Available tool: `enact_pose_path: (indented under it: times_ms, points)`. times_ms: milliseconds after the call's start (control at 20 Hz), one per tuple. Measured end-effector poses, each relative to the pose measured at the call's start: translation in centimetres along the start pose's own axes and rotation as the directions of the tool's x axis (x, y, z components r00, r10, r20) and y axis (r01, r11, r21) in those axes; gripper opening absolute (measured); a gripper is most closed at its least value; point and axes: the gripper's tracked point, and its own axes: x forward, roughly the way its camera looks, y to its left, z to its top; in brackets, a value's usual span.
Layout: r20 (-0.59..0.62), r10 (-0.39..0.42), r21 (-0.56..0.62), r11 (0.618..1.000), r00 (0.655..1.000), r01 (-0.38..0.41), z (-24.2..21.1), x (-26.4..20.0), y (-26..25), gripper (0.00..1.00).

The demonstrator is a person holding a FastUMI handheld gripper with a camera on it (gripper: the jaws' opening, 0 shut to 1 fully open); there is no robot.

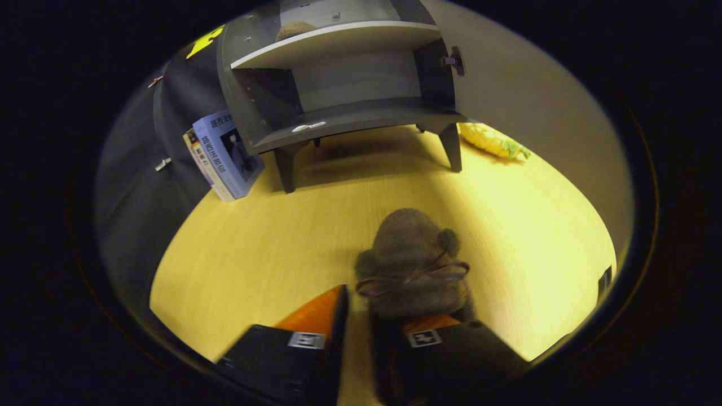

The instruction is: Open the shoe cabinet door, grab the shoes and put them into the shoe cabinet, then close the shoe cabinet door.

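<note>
The gripper (358,316) fingers stand slightly apart, a narrow gap between them; a grey furry shoe (413,265) sits against the right finger, and whether both fingers press it cannot be told. Beyond, the grey shoe cabinet (338,84) stands open on the yellow desk (254,242), door (437,70) swung right. Books (225,155) lean beside its left leg; cover writing is illegible. A yellow plush (493,141) lies right.

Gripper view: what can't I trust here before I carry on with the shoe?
- Grip on the fuzzy shoe: the gripper fingers cover its heel end, contact unclear.
- Brown item on upper shelf: shelf edge hides most of it.
- Cabinet top: cut off.
- Yellow object: partly behind cabinet leg.
</note>
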Motion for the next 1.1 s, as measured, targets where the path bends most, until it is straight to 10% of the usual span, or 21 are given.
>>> enact_pose_path:
  times_ms: [100, 1100]
  points:
    - [0.042, 0.008, 0.036, 0.999, 0.999, -0.009, 1.0, 0.8, 0.4, 0.12]
    - [0.483, 0.018, 0.017, 0.999, 0.876, -0.031, 34.4, -17.7, 2.8, 0.12]
